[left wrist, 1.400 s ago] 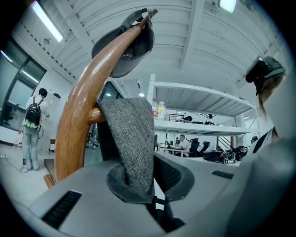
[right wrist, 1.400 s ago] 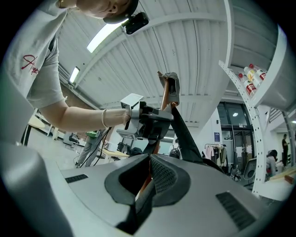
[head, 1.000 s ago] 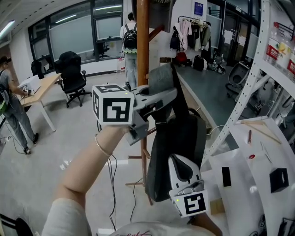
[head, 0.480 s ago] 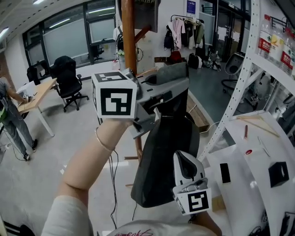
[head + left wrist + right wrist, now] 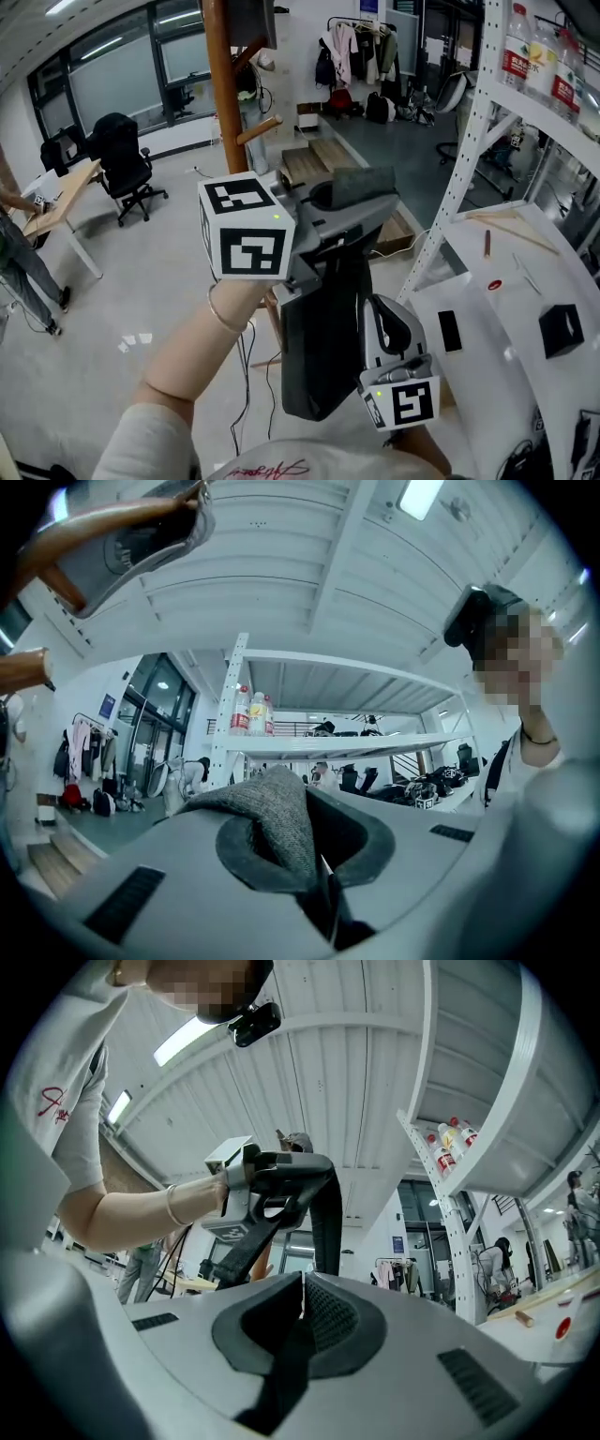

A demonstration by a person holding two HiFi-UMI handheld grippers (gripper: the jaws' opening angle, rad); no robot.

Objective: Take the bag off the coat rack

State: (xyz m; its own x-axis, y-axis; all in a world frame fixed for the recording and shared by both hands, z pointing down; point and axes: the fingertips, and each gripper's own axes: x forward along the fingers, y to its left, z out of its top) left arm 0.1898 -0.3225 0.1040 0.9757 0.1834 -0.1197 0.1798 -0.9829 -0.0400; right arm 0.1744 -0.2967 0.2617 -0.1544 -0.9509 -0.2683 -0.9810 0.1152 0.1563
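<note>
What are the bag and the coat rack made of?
Bag: seems to be dark grey cloth with a matte finish. In the left gripper view its top shows a coarse, nubbly weave, perhaps felted.
Coat rack: looks like wood, reddish-brown with a smooth, slightly glossy finish. Its pole and pegs are rounded.

Far off to the left of the left gripper (image 5: 361, 190) stand a black chair (image 5: 122, 155) and a wooden desk (image 5: 61, 187). Just right of the right gripper (image 5: 375, 314) is a white table (image 5: 487, 370) with a small black box (image 5: 561, 330) on it. A tall white shelf (image 5: 473, 131) with bottles (image 5: 521, 45) goes up above that gripper. Clothes (image 5: 356, 47) hang far behind both.
</note>
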